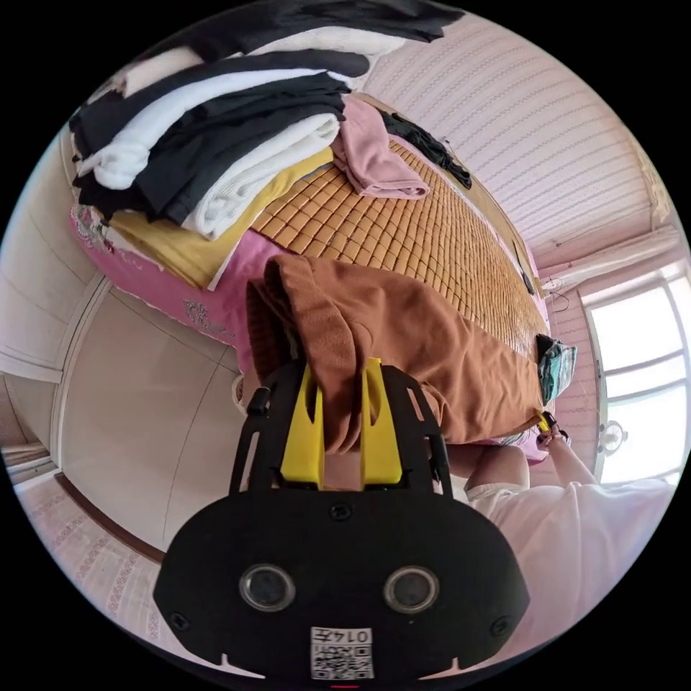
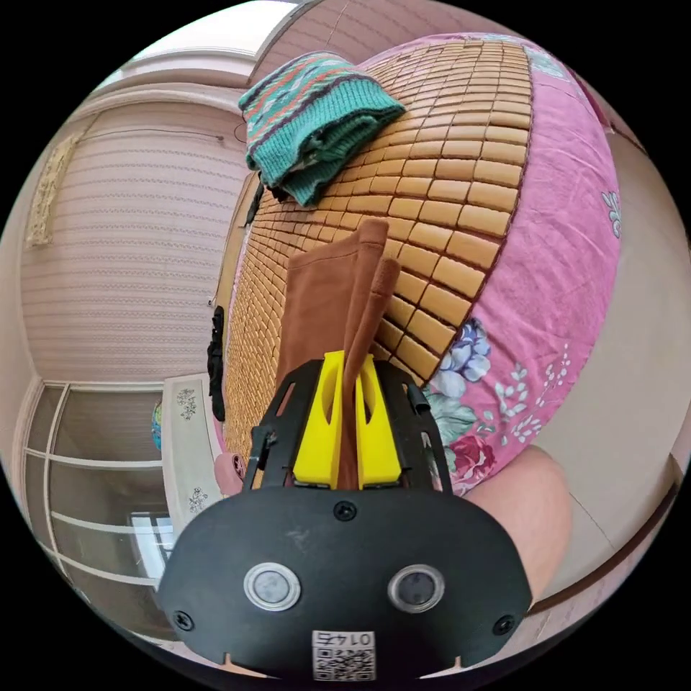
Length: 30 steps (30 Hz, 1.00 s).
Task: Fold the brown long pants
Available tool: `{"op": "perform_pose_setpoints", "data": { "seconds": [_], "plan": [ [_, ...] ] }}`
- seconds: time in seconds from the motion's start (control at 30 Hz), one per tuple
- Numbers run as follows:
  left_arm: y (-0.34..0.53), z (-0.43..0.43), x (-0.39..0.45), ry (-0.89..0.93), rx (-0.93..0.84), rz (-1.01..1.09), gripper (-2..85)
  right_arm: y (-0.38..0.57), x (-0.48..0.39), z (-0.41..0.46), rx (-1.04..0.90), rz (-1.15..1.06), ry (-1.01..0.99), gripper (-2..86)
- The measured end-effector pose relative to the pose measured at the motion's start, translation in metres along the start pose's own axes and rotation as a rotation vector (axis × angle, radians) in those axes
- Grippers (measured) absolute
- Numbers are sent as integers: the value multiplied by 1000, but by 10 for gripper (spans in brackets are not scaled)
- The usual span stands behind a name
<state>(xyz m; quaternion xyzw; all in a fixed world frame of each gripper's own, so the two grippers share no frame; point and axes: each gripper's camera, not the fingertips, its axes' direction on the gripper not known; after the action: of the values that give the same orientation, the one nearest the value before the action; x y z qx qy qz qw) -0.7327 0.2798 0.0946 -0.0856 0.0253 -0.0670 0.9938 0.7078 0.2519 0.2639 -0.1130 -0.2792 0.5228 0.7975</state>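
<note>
My left gripper (image 1: 340, 403) is pinching a bunched end of the brown pants (image 1: 432, 345), both yellow jaws pressed on the cloth, and my right gripper (image 2: 350, 410) is clamped on the other end. The pants stretch between them over the edge of the bed (image 2: 461, 187), on its bamboo mat. A pile of folded clothes (image 1: 216, 151) sits near the left end, a green sweater (image 2: 309, 115) near the right.

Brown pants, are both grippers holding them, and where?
Yes. The left gripper pinches the brown pants at a bunched end; the right gripper pinches a narrow edge.
</note>
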Motion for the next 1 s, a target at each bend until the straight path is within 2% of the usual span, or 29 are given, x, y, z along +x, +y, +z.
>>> {"op": "perform_pose_setpoints", "data": {
  "seconds": [0.07,0.2,0.33,0.43,0.57,0.63,0.67,0.83,0.9,1.0],
  "plan": [
    [-15,-4,21,6,-5,31,61,-14,-27,-9,-36,-121,-38,12],
    [-66,-12,83,75,10,128,56,-35,-62,-30,-22,-205,-204,7],
    [-107,-31,133,174,60,268,56,-47,-83,-82,77,-338,-256,6],
    [-130,-31,150,165,66,328,60,-46,-58,-115,105,-353,-148,7],
    [-151,27,130,149,-84,217,79,-33,15,-118,-2,-227,96,19],
    [-149,60,126,57,-202,188,91,-26,55,-117,-41,-99,169,34],
    [-143,72,132,-51,-246,220,95,-18,76,-121,-45,-33,189,43],
    [-115,59,207,-238,-159,532,92,-1,101,-157,106,5,149,71],
    [-91,53,266,-129,-95,820,87,-7,95,-157,103,-27,152,72],
    [-56,75,337,-32,-61,1087,88,-21,79,-147,79,-47,204,86]
  ]
}}
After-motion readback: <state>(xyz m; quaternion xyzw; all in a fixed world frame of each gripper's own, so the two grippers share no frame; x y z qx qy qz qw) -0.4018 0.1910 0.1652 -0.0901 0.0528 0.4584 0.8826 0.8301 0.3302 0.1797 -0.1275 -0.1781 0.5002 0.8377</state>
